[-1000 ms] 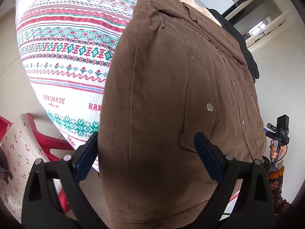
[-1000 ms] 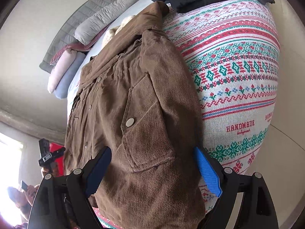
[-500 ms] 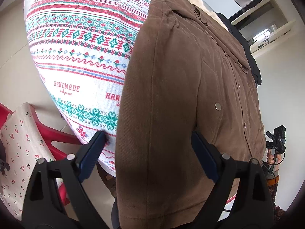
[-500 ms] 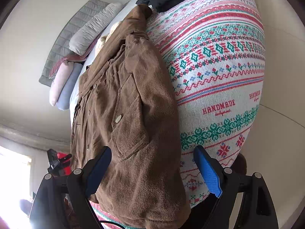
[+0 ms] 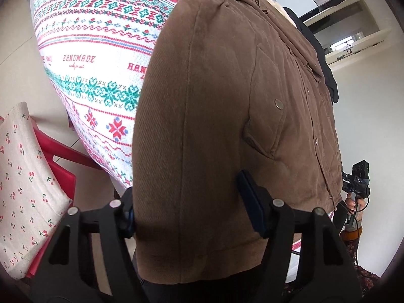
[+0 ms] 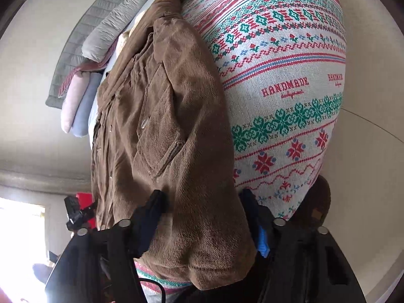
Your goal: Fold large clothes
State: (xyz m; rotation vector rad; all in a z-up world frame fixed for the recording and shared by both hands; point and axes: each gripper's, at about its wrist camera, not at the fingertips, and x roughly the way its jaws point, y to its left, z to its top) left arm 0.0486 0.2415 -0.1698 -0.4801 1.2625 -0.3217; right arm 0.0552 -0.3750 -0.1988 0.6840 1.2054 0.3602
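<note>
a patterned cloth-covered surface (image 5: 96,58) carries a brown jacket (image 5: 227,106) laid flat.

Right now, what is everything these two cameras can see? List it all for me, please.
Brown jacket: one, brown, spread over the patterned cloth, its lower part between both grippers' jaws.
Patterned cloth: one, white with red and green bands, under the jacket.
Dark clothes: one pile, black, beyond the collar.
Folded bedding: one stack, grey, pink and pale blue, far end.
Cherry-print cushion: one, cream, on a red chair.
Left gripper: black, blue pads; jaws have just been closing, the jacket's folded side between them.
Right gripper: black, blue pads; jaws have just been closing, the jacket's other side between them.
</note>
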